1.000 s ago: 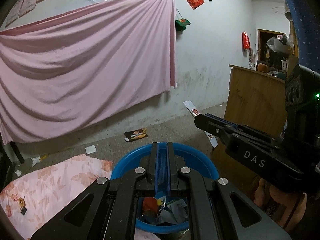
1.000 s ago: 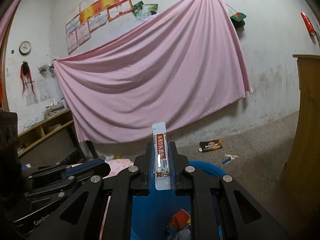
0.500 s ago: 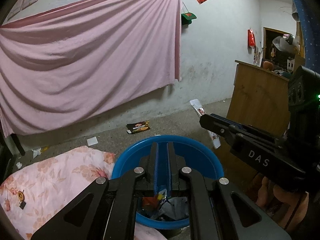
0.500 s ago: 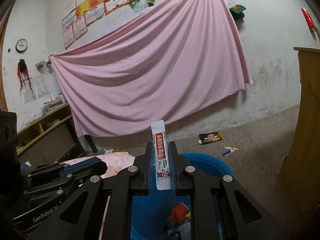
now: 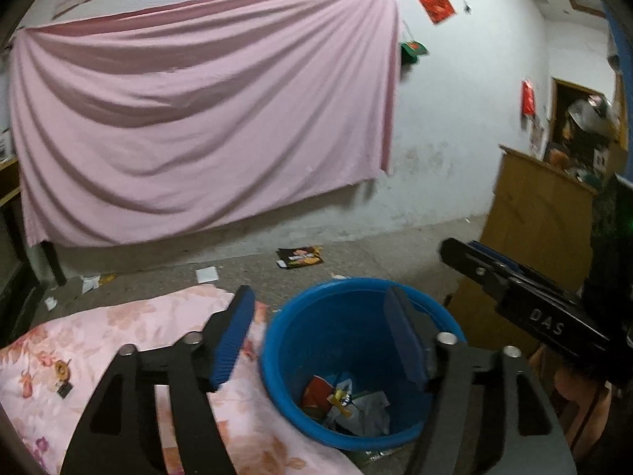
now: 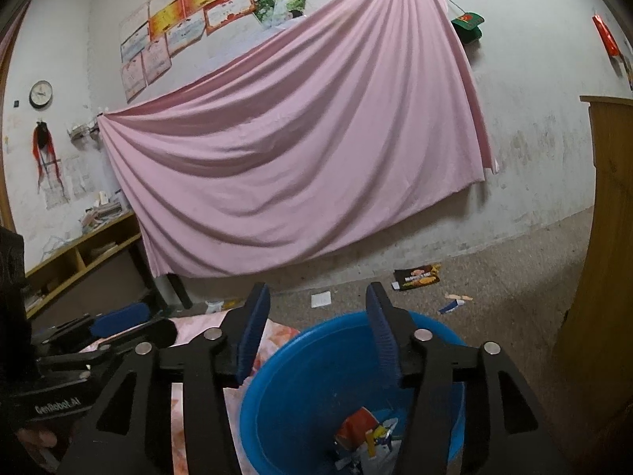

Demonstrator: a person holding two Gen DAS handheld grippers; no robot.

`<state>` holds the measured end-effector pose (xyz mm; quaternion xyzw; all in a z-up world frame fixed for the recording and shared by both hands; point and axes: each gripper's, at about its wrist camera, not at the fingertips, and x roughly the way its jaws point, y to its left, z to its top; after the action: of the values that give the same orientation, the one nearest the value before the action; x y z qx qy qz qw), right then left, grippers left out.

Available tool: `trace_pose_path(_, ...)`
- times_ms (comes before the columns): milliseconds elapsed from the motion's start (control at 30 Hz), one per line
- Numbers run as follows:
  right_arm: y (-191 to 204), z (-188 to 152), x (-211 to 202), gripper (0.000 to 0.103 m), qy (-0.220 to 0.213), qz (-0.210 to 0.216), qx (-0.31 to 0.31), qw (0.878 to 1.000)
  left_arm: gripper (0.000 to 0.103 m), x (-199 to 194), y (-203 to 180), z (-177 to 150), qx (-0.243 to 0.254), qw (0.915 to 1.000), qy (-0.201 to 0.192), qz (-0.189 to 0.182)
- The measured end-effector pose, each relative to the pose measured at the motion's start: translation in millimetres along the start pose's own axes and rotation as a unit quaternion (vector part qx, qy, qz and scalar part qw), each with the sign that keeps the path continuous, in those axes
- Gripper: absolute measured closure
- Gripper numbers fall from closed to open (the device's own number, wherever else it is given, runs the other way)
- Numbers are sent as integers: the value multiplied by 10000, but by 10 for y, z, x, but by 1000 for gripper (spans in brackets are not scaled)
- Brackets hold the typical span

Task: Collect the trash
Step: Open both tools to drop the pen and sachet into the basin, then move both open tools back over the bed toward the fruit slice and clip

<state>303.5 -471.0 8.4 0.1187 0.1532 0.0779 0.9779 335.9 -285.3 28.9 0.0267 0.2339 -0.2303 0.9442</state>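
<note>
We hold both hand-held grippers over the blue bin (image 5: 356, 356), and that seems deliberate: anything let go here drops straight inside. The left hand-held gripper (image 5: 320, 336) has its jaws opening, with nothing between the blue pads; through the gap we see the bin's inside. The right hand-held gripper (image 6: 316, 328) is also opening, and it too holds nothing.

The trash (image 5: 344, 399) already gathered lies at the bottom of the bin, a small heap of crumpled wrappers, red, white and yellow. It sits below and just ahead of both sets of fingertips, well apart from the pads.

The bin stands on the floor (image 6: 514, 269), touching or overlapping the edge of a pink floral cloth (image 5: 99, 340) on its left.

More litter waits beyond the bin, toward the wall with the pink sheet (image 5: 198, 118). A dark snack packet (image 5: 299, 256) lies past the bin's far rim. A white paper scrap (image 5: 207, 274) lies to the left of that packet. In the right view a small blue and white wrapper (image 6: 451, 306) lies just right of the bin's far rim. We judge these to be the next pieces to collect.
</note>
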Motion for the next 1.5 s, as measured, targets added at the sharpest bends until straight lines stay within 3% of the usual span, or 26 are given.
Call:
trace_pose_path(33,25,9,-4,51,-57,16,-9,10000,25,-38,40,-1,-59,9999,-54,71)
trace_pose_path(100,77,34,-26,34,-208,56,-16,9998,18,-144,159,10,-214,9992,-239,240)
trace_pose_path(200,185,77,-69,24,-516,173,-38,9985,3,-331,360,29,-482,9958,-575,516)
trace_pose_path(333,376,135,-94,15,-950,405,-69,9946,2,-619,633,20,-712,9876,-1097,870)
trace_pose_path(400,456,150,-96,0,-1140,516,-63,9921,2,-749,750,19,-760,9830,-1282,1072)
trace_pose_path(633,906,138,-23,0,-1630,1052,-302,9805,2,-1172,1209,-63,-957,9677,-1739,1553)
trace_pose_path(967,1579,-26,223,0,-1889,1404,-772,9688,2,-1616,1756,-307,-848,9473,-2066,2296)
trace_pose_path(1267,1990,-219,557,0,-1460,1585,-1197,9691,2,-1714,2171,-591,-719,9396,-2059,2638)
trace_pose_path(1500,2227,-296,909,0,-624,1700,-1382,9737,2,-1582,2452,-724,-851,9455,-1652,2673)
